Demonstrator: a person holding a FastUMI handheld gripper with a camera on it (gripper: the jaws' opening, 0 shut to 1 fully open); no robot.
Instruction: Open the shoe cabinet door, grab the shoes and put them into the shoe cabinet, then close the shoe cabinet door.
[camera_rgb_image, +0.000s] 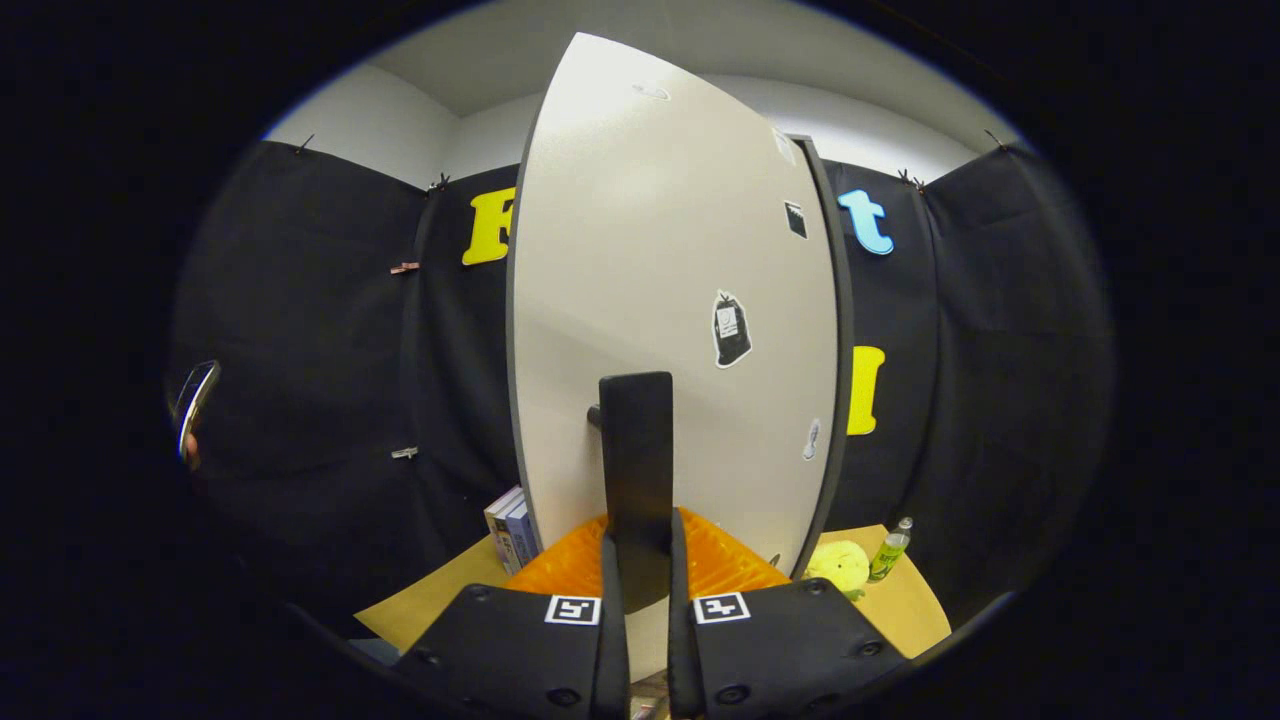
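The gripper (640, 560) is clamped on the black handle (637, 470) of the white cabinet door (660, 300). A yellow toy (838, 566) and bottle (890, 550) are seen at the table's (910, 610) right edge.

claw on the cabinet handle

the claw (640, 560) has both fingers pressed on the black handle (636, 470) of the white shoe cabinet door (670, 300). boxes (510, 528) sit by the door's left edge; a yellow plush toy (838, 565) and green bottle (889, 549) stand on the counter (910, 610) to its right.
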